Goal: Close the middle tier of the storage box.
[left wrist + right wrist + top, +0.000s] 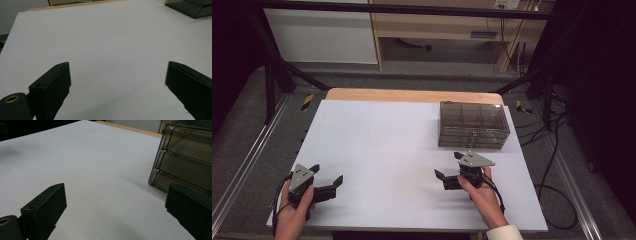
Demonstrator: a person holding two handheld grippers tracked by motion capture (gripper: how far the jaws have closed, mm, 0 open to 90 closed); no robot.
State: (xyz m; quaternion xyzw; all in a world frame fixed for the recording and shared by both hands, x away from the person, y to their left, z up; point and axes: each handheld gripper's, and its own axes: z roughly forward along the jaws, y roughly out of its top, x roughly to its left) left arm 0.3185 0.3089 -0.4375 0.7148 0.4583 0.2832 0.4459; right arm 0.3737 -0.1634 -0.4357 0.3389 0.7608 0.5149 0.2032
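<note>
1. We hold the left gripper (328,176) low over the near left corner of the table (377,145), one hand (292,212) wrapped around its body from below
2. Its jaws stand wide apart with nothing between them; in the left gripper view (117,82) we see just bare white tabletop (100,37) in the gap
3. We hold the right gripper (451,166) over the near right part of the table, the right hand (482,197) behind it and a white sleeve (504,233) at the wrist
4. Its jaws are wide apart too and grip nothing; the right gripper view (115,202) shows plain tabletop (75,157) between them
5. The drawer box (472,124), smoky and see-through, stands on the far right part of the table, close to the right edge and just short of the wooden strip (412,95) at the back
6. From above, the right gripper is near the box's front but apart from it, with one jaw pointing towards it
7. In the right gripper view the box (185,157) rises at the right, its stacked drawers shut as far as we can tell, and the right-hand jaw overlaps its lower corner in the picture
8. In the left gripper view a corner of the box (192,7) shows at the top right, well apart from that gripper
9. The two grippers are well apart from each other, with bare tabletop between them
</note>
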